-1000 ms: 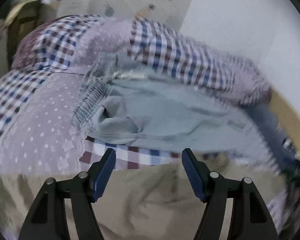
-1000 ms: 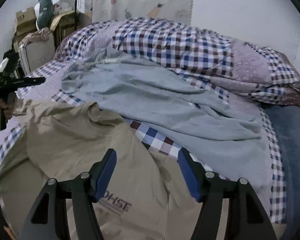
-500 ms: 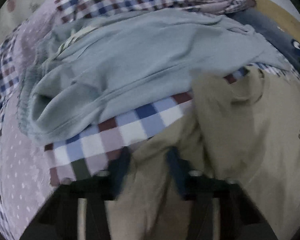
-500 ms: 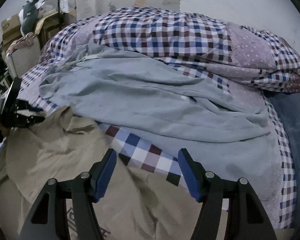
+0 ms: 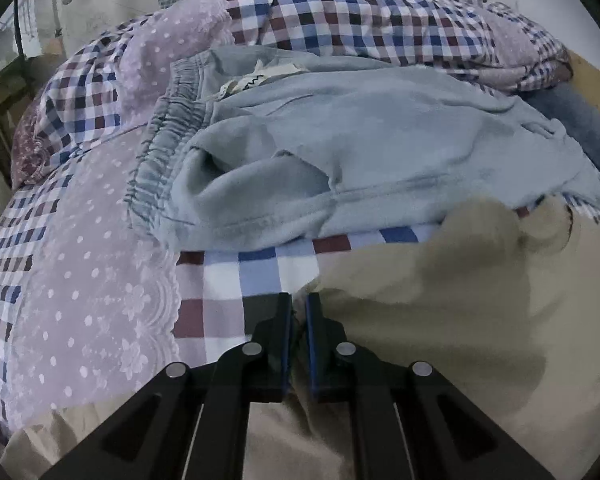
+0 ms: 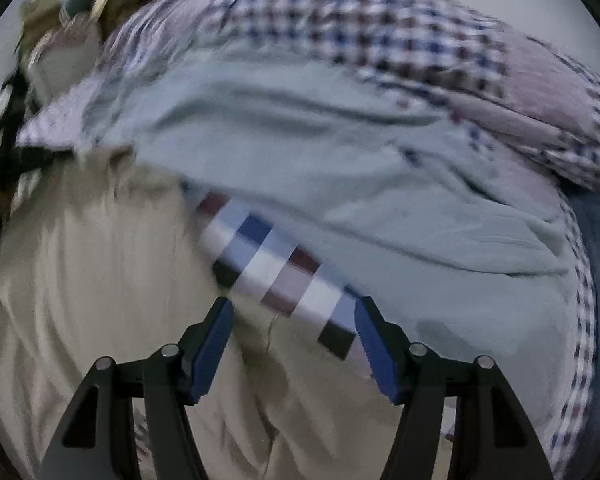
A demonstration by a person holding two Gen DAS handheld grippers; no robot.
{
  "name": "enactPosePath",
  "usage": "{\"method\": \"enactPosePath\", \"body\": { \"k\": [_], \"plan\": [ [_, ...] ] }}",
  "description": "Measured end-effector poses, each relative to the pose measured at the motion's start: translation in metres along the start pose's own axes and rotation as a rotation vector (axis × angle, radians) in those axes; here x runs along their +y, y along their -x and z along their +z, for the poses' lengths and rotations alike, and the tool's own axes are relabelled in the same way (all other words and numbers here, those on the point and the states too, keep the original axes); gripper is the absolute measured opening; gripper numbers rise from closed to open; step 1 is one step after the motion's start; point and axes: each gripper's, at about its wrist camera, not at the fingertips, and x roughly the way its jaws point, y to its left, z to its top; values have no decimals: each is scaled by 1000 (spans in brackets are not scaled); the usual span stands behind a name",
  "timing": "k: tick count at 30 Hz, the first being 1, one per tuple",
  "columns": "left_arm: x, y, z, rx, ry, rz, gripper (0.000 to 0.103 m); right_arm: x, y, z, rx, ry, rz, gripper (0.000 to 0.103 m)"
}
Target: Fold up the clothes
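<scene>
Nearest in the left wrist view, the left gripper (image 5: 299, 312) has its black jaws with blue pads drawn almost together on a pinched ridge of the beige cotton shirt (image 5: 440, 300), at that garment's upper left edge. Just left of the pinch, a patch of bare checked red, white and blue bedsheet (image 5: 236, 280) lies uncovered, bordered further left by a lilac dotted lace panel (image 5: 88, 280).

In the blurred right wrist view, the right gripper (image 6: 294, 334) stands with its jaws wide apart, nothing between them; beneath the gap the shirt's edge (image 6: 112, 280) meets the checked sheet (image 6: 268, 264). The shirt spreads left and toward the camera from there.

Beyond the shirt, a pale grey-blue pair of sweatpants with a gathered elastic waistband (image 5: 340, 152) lies across the bed, its near hem touching or just overlapping the shirt on the right. Behind it a bunched checked duvet (image 5: 360, 20) rises against the wall, closing off the far side. A dark blue fabric (image 5: 580, 128) lies at the far right edge.
</scene>
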Motion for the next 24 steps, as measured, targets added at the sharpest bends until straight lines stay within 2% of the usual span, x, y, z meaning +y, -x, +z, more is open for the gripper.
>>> {"method": "enactPosePath", "body": {
  "k": [3, 7, 8, 10, 12, 15, 20, 24],
  "plan": [
    [0, 6, -4, -1, 14, -6, 6, 7, -17, -2, 48, 68, -1, 60],
    [6, 0, 0, -4, 15, -8, 6, 18, -32, -1, 70, 148, 19, 58],
    [5, -1, 0, -1, 14, -6, 6, 21, -36, -1, 77, 166, 21, 54],
    [4, -4, 3, 4, 10, -2, 6, 26, -42, 0, 87, 188, 43, 43],
    [3, -6, 6, 5, 15, 3, 6, 31, -44, 1, 87, 212, 36, 4],
    [3, -6, 14, -12, 32, 15, 6, 36, -36, 4, 50, 239, -59, 3],
    [7, 14, 34, -114, 80, 38, 6, 3, 1, 18, -115, 132, -270, 3],
    [17, 28, 56, -195, 139, 96, 6, -19, 19, 33, -196, 65, -417, 3]
  ]
}}
